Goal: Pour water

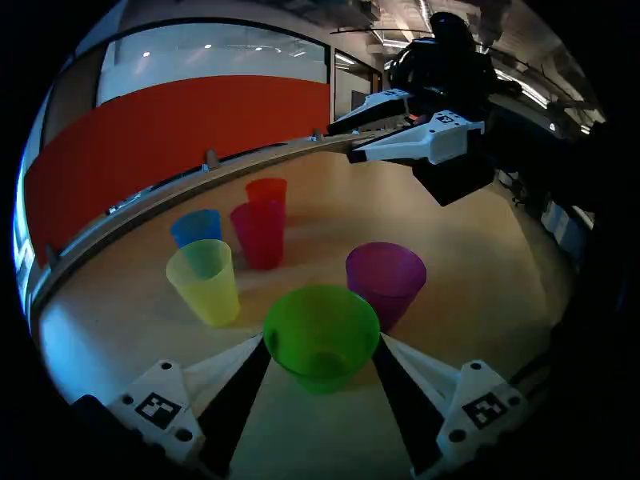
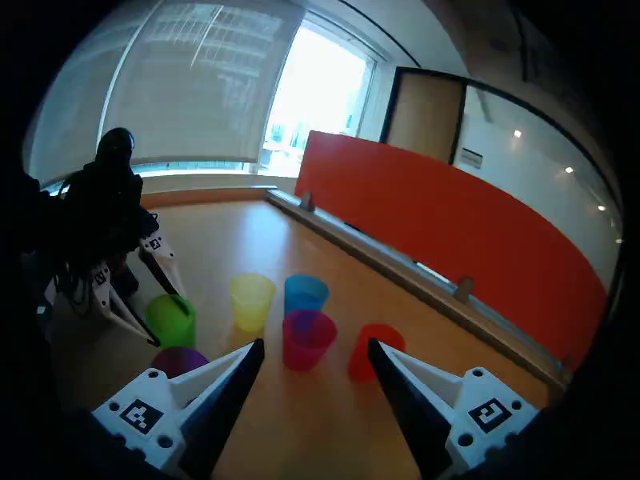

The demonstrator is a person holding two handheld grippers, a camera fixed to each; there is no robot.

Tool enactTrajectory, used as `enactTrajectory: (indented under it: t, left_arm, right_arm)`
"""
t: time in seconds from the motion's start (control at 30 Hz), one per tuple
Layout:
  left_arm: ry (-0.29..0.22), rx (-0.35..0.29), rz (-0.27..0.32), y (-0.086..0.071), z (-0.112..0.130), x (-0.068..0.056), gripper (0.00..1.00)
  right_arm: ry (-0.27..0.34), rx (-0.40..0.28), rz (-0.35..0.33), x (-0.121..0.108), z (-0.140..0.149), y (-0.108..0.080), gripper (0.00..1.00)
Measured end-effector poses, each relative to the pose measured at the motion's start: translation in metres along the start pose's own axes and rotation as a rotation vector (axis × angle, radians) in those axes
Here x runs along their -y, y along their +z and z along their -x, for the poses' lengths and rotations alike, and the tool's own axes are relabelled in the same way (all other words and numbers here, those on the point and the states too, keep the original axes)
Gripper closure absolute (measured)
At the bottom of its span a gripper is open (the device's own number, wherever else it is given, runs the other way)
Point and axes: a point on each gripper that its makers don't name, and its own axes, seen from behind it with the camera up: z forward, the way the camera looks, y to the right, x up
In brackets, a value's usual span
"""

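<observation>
Evidently a light, squashable green cup [image 1: 320,320] is being clasped below its rim inside the left gripper [image 1: 320,346]. The right gripper [image 2: 316,344] is being held spread.

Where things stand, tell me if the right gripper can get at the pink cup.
Probably yes: the right gripper is open, the pink cup stands just ahead between its fingertips, nothing in front of it.

left gripper [image 1: 320,342] pinched the green cup [image 1: 322,364] between both fingers; right gripper [image 2: 316,352] hovered level, fingers spread wide, gripping nothing.
</observation>
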Motion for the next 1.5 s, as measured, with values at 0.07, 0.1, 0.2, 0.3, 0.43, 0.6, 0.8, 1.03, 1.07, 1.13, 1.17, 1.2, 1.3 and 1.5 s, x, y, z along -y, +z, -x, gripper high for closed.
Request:
enactTrajectory:
  t: [0.07,0.1,0.2,0.3,0.43,0.6,0.8,1.03,1.07,1.13,1.17,1.2,1.3,1.5]
  left_arm:
    - [0.002,-0.002,0.000,0.000,-0.001,0.000,0.14]
    - [0.003,-0.003,0.000,-0.001,-0.001,0.000,0.14]
    - [0.006,-0.005,-0.001,-0.002,-0.003,-0.001,0.14]
    - [0.005,-0.006,-0.001,-0.002,-0.003,-0.002,0.14]
    - [0.006,-0.008,-0.004,-0.004,-0.004,-0.002,0.14]
    - [0.009,-0.011,-0.006,-0.005,-0.005,-0.001,0.14]
    - [0.005,-0.017,-0.007,-0.007,-0.007,-0.001,0.14]
    - [0.002,-0.018,-0.012,-0.008,-0.008,-0.001,0.14]
    - [0.001,-0.018,-0.013,-0.008,-0.007,-0.001,0.14]
    - [-0.001,-0.017,-0.011,-0.007,-0.007,-0.001,0.14]
    - [-0.002,-0.017,-0.011,-0.007,-0.007,-0.002,0.14]
    - [-0.002,-0.017,-0.010,-0.007,-0.006,-0.002,0.14]
    - [-0.001,-0.017,-0.009,-0.007,-0.006,-0.003,0.14]
    - [-0.004,-0.021,-0.005,-0.008,-0.006,-0.003,0.14]
  right_arm:
    - [-0.006,0.006,-0.005,-0.001,-0.001,0.005,0.00]
    - [-0.009,0.009,-0.008,-0.002,-0.002,0.008,0.00]
    - [-0.018,0.015,-0.017,-0.004,-0.005,0.017,0.00]
    - [-0.024,0.025,-0.029,-0.005,-0.007,0.025,0.00]
    - [-0.029,0.041,-0.051,-0.006,-0.009,0.036,0.00]
    - [-0.038,0.063,-0.082,-0.006,-0.011,0.049,0.00]
    - [-0.060,0.093,-0.113,-0.004,-0.010,0.065,0.00]
    - [-0.063,0.140,-0.155,-0.001,-0.008,0.087,0.00]
    - [-0.060,0.146,-0.162,-0.001,-0.008,0.090,0.00]
    - [-0.049,0.169,-0.179,0.001,-0.005,0.095,0.00]
    - [-0.044,0.181,-0.188,0.002,-0.004,0.098,0.00]
    - [-0.036,0.194,-0.198,0.003,-0.003,0.100,0.00]
    - [-0.009,0.227,-0.224,0.007,-0.001,0.108,0.00]
    - [0.045,0.276,-0.252,0.010,0.000,0.125,0.00]
